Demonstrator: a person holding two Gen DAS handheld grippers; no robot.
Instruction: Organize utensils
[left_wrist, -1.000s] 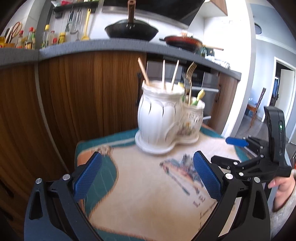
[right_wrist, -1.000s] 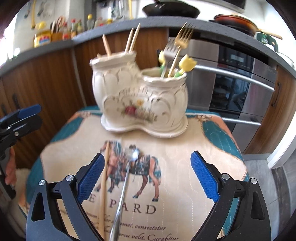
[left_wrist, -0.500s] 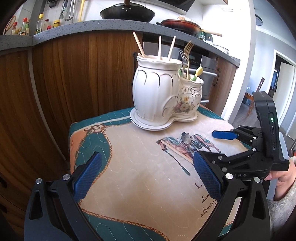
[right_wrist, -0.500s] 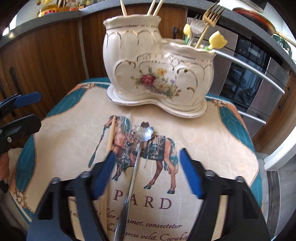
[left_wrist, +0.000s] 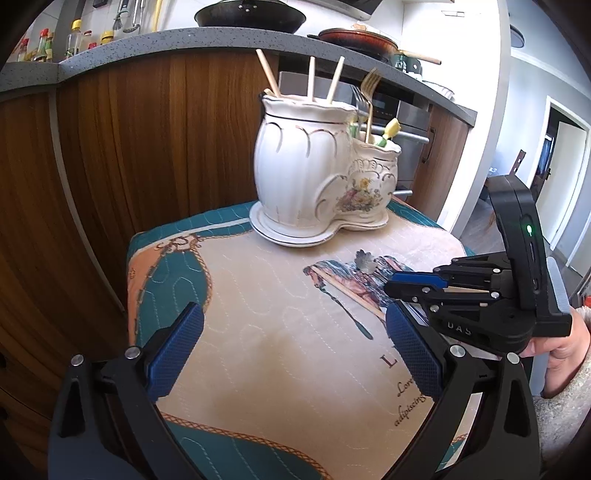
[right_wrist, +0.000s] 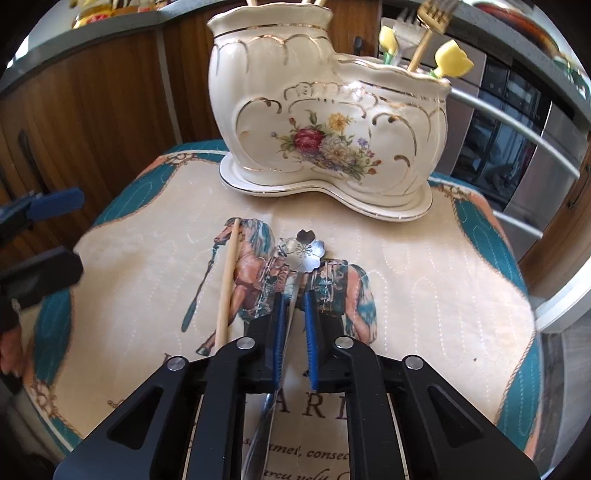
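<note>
1. the right wrist view is showing the right gripper (right_wrist: 293, 306) with its fingers having just been closing; they are now pinching the thin handle of a metal spoon (right_wrist: 301, 251), whose flower-shaped bowl is lying just ahead of the tips on the quilted mat (right_wrist: 424, 288).
2. only that view is showing the wooden chopstick (right_wrist: 228, 280) lying whole, just left of the spoon, and the painted flowers on the ceramic holder (right_wrist: 325, 129).
3. the left wrist view is showing the left gripper (left_wrist: 295, 354) hovering over bare mat, its fingers spread wide with nothing between them, and the right gripper (left_wrist: 413, 286) from the side, where the spoon's handle is hidden.
4. the mat, printed with a horse and edged in teal, is covering a small stand in front of wooden cabinets (left_wrist: 147, 140); a grey counter (left_wrist: 166, 40) behind is carrying pans and bottles.
5. the holder's taller pot is holding three chopsticks, the lower one forks (left_wrist: 369, 92); in the right wrist view their tops are being cut off by the frame.
6. a person's hand (left_wrist: 561, 343) is gripping the right gripper at the edge.
</note>
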